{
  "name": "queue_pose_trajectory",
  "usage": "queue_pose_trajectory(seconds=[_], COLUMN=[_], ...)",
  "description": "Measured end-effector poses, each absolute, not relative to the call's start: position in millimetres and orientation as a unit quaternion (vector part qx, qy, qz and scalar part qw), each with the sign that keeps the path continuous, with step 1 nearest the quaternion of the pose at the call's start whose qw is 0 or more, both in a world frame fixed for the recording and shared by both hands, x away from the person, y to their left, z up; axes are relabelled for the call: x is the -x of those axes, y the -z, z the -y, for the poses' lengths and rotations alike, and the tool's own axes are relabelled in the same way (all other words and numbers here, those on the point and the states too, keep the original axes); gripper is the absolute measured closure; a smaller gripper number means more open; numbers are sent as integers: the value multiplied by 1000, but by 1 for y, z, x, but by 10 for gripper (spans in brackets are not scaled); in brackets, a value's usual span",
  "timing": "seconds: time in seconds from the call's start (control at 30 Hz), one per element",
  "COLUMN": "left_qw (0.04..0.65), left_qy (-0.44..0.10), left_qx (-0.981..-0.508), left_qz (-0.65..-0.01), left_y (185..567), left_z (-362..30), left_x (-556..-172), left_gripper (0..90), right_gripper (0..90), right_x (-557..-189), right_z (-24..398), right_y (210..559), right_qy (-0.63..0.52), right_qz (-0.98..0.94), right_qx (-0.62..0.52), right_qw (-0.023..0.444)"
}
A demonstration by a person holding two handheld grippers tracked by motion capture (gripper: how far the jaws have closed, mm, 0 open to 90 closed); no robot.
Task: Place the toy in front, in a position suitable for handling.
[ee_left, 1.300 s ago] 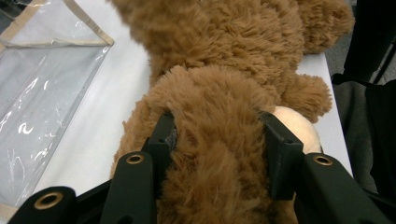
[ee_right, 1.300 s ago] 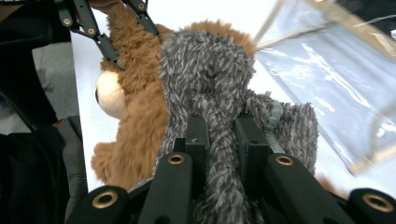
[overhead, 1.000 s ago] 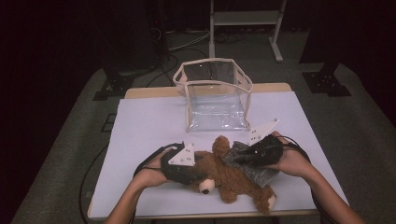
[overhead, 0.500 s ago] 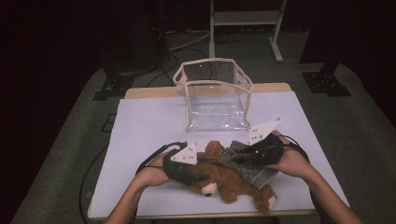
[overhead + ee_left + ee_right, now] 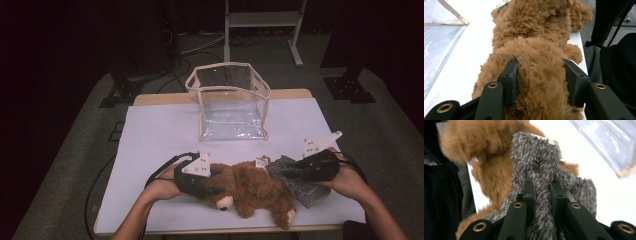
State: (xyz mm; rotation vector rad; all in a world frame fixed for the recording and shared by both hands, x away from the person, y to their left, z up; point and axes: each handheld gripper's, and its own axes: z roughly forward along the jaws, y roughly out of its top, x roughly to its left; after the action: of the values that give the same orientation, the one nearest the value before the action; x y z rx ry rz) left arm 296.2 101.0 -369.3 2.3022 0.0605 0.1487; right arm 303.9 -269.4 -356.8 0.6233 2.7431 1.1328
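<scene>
Left gripper is clamped on the brown teddy bear; in the left gripper view both jaws press into the fur of a thick plush part, and they have just been closing in on it. Right gripper is pinched tight on the grey fuzzy garment, a fold of it bunched between the jaws in the right gripper view. Bear lies on the white table near the front edge, between the two hands, the garment touching its right side. Clear bag stands open behind them, toward the far edge, apart from both.
</scene>
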Motion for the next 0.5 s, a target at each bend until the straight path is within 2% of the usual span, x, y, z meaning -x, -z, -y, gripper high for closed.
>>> queue_pose_trajectory(seconds=[0.2, 0.5], left_qw=[399, 400], left_qy=[-61, -62], left_qx=[-915, -914], left_qz=[-21, -19], left_y=[368, 369], left_z=[-99, -100], left_x=[-297, -296], left_gripper=[510, 503], right_gripper=[771, 771], right_x=[-307, -312], right_z=[262, 195], right_y=[344, 330], right_qy=[-399, -403], right_qz=[-895, -907], right_qx=[-192, -110], right_qw=[57, 44])
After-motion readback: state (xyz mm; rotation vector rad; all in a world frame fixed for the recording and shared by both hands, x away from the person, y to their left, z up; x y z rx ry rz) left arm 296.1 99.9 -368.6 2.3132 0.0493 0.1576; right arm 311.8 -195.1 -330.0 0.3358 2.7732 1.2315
